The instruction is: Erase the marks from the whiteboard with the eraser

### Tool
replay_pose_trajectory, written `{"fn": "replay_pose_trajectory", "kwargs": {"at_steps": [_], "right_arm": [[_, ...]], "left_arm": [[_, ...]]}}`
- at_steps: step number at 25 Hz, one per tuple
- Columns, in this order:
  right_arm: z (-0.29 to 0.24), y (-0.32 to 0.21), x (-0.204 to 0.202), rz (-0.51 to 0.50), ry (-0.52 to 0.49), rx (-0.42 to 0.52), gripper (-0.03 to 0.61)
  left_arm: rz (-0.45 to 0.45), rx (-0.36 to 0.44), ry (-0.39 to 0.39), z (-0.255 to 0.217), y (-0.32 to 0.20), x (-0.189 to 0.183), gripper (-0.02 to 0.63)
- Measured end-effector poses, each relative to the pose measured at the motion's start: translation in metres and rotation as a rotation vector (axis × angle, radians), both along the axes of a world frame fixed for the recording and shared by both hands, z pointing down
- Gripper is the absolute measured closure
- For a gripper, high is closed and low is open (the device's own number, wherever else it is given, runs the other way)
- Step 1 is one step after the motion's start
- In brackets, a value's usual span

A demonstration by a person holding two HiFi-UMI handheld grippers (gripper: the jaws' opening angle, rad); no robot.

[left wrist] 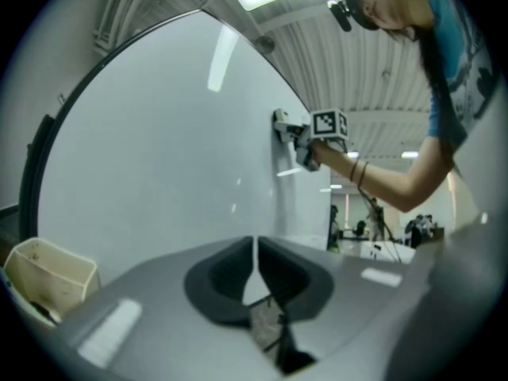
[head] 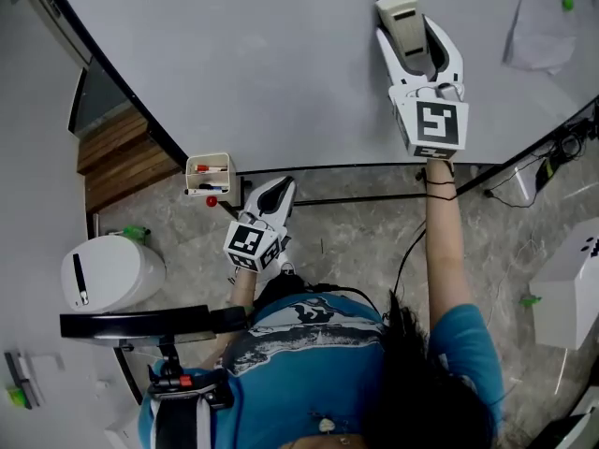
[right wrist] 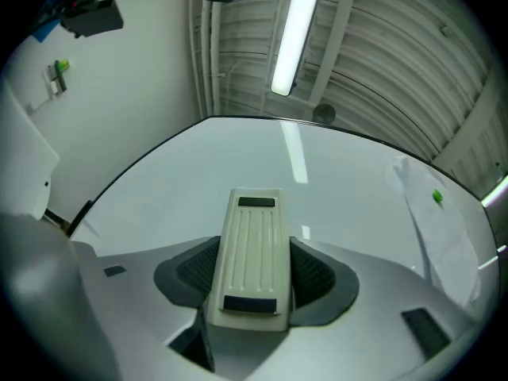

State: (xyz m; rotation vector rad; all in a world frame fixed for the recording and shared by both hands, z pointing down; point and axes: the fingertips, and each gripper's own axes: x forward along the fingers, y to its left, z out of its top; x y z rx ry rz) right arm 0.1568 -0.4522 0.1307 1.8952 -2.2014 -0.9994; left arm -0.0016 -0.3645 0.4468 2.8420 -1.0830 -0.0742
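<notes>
Right claw [head: 412,43] pinching eraser [head: 401,17] against whiteboard [head: 262,64], far right | left claw [head: 272,197] pressed together, empty, near board's bottom edge | step: wiping, no marks visible | next: probably sweep any faint remainder, eraser flat.

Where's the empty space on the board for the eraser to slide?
The whiteboard is bare left of the eraser, down to its bottom frame. Crowded: the paper sheet at the right, the marker tray and left gripper below.
</notes>
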Motion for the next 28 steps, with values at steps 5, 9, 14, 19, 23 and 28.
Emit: {"fn": "replay_pose_trajectory", "kwargs": {"at_steps": [5,9,14,19,23,28], "right_arm": [[-0.022,-0.001,0.070,0.013,-0.108,0.071,0.314],[-0.031,0.000,0.097,0.000,-0.192,0.082,0.314],[-0.028,-0.002,0.099,0.056,-0.213,0.117,0.314],[-0.021,-0.003,0.092,0.073,-0.228,0.125,0.314],[-0.005,-0.005,0.071,0.087,-0.205,0.129,0.314],[0.025,-0.011,0.023,0.060,-0.165,0.113,0.314]], "left_arm": [[0.016,0.000,-0.005,0.002,0.002,0.004,0.607],[0.005,-0.004,-0.006,0.005,0.002,0.000,0.607],[-0.002,-0.002,-0.009,0.006,-0.001,-0.003,0.607],[0.001,0.000,-0.005,0.005,0.000,-0.002,0.607],[0.014,-0.001,-0.007,0.006,0.001,0.001,0.607],[0.011,-0.003,0.001,0.006,0.002,0.000,0.607]]}}
